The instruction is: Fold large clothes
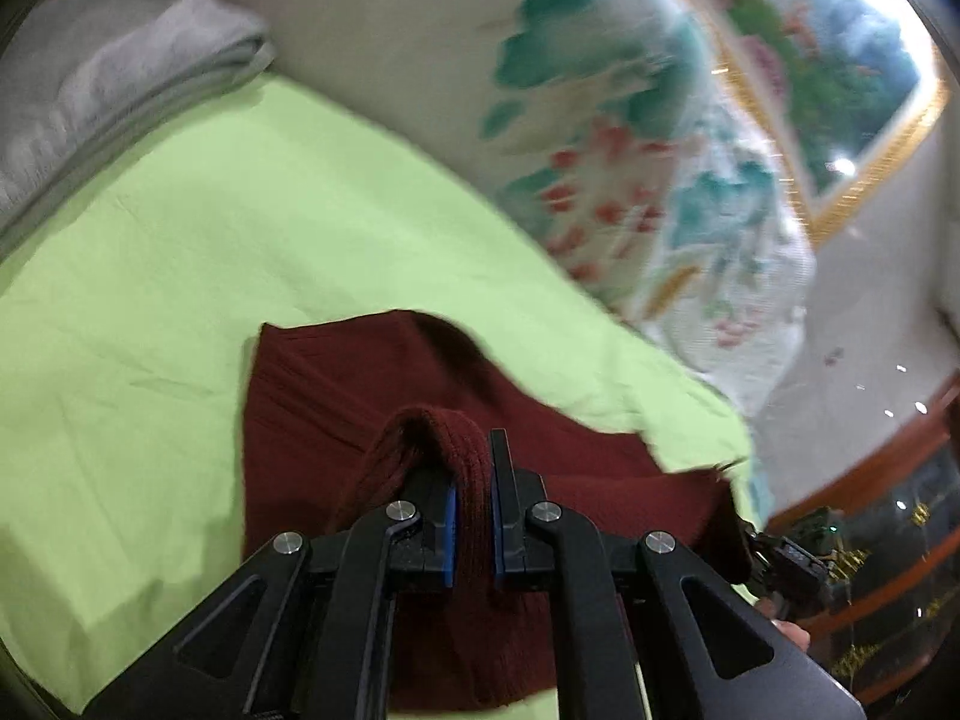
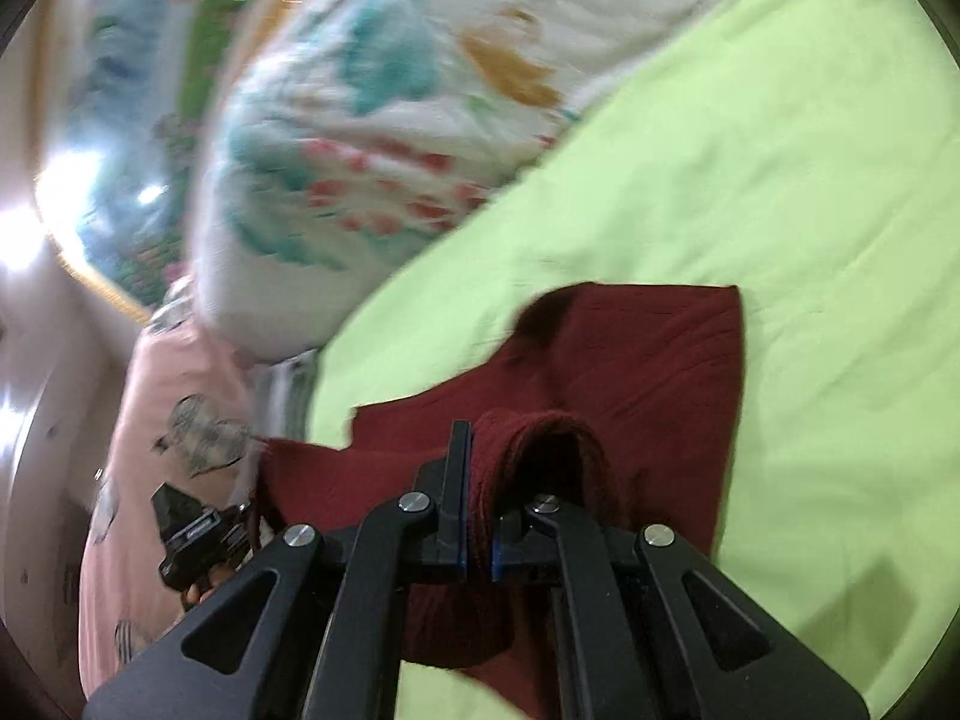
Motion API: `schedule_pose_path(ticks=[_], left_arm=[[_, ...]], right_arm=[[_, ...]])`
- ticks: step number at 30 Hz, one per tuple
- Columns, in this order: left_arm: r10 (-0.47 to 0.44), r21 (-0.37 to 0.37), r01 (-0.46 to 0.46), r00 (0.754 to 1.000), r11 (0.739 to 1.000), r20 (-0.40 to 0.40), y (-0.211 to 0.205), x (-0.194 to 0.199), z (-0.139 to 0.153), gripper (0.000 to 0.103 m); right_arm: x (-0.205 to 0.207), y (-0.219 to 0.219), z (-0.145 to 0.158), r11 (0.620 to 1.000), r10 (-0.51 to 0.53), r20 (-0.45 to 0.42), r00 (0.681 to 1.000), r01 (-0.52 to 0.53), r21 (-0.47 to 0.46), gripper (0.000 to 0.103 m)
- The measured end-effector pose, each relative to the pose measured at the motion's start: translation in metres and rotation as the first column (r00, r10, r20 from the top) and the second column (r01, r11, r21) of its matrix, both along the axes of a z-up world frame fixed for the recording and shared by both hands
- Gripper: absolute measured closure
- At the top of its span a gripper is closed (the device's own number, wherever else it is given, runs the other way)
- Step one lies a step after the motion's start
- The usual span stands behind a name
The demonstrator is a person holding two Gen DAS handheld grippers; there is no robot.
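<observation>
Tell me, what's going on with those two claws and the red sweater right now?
Left gripper and right gripper both clamped on dark red sweater. Sweater partly lifted off green sheet. Floral quilt bunched beyond; not blocking.

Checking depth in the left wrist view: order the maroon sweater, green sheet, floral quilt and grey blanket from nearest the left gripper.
1. Maroon sweater, clamped in the left gripper.
2. Green sheet, underneath and ahead.
3. Floral quilt, beyond, right.
4. Grey blanket, far left corner.

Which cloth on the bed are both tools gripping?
The dark red sweater. The left tool and right tool each pinch its ribbed edge; the grey blanket and flowered quilt lie untouched.
</observation>
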State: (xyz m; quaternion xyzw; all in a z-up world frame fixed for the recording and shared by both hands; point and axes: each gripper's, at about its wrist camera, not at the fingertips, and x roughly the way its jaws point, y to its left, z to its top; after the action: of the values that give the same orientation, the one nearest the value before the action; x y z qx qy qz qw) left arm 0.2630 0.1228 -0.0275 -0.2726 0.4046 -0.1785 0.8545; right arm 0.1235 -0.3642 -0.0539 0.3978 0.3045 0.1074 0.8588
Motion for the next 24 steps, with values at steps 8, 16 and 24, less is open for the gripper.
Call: schedule_pose_path(ticks=[8, 16, 24], left_arm=[[0.022, -0.001, -0.023, 0.991, 1.0, -0.135, 0.003, 0.042, -0.071, 0.095], [-0.02, -0.009, 0.019, 0.998, 1.0, -0.056, 0.004, -0.014, -0.04, 0.076], [-0.292, 0.023, 0.293, 0.955, 0.956, -0.05, -0.08, -0.055, -0.033, 0.075]], right_arm=[[0.024, -0.009, -0.047, 0.999, -0.048, -0.122, 0.991, 0.05, 0.012, 0.097], [-0.022, 0.001, -0.011, 0.994, -0.095, -0.01, 0.995, 0.094, -0.057, 0.072], [-0.025, 0.096, 0.005, 0.932, 0.268, -0.015, 0.963, -0.263, -0.25, 0.072]])
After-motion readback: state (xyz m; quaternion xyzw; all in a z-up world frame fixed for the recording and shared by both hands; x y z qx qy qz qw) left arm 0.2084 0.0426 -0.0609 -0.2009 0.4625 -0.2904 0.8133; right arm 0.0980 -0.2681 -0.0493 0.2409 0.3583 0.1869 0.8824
